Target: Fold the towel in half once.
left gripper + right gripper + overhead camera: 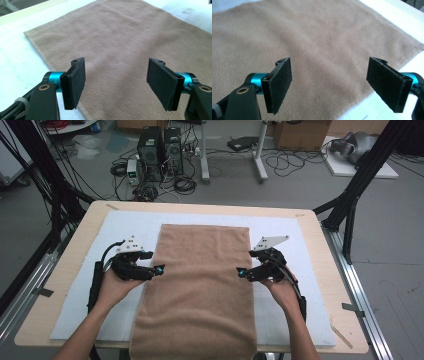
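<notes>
A tan towel (200, 285) lies flat on the white mat (120, 225), its near end hanging over the table's front edge. My left gripper (159, 269) hovers at the towel's left edge, jaws wide apart with nothing between them. My right gripper (241, 271) hovers at the towel's right edge, likewise open and empty. In the left gripper view the towel (120, 42) spreads out beyond the open gripper (116, 83), its far corner at upper left. In the right gripper view the towel (312, 42) lies under the open gripper (329, 83), its edge running at lower right.
The white mat covers most of the wooden table (65, 285). Black frame struts (360, 175) stand at both far corners. On the floor behind are computer towers (160, 150), cables and table legs (260, 155).
</notes>
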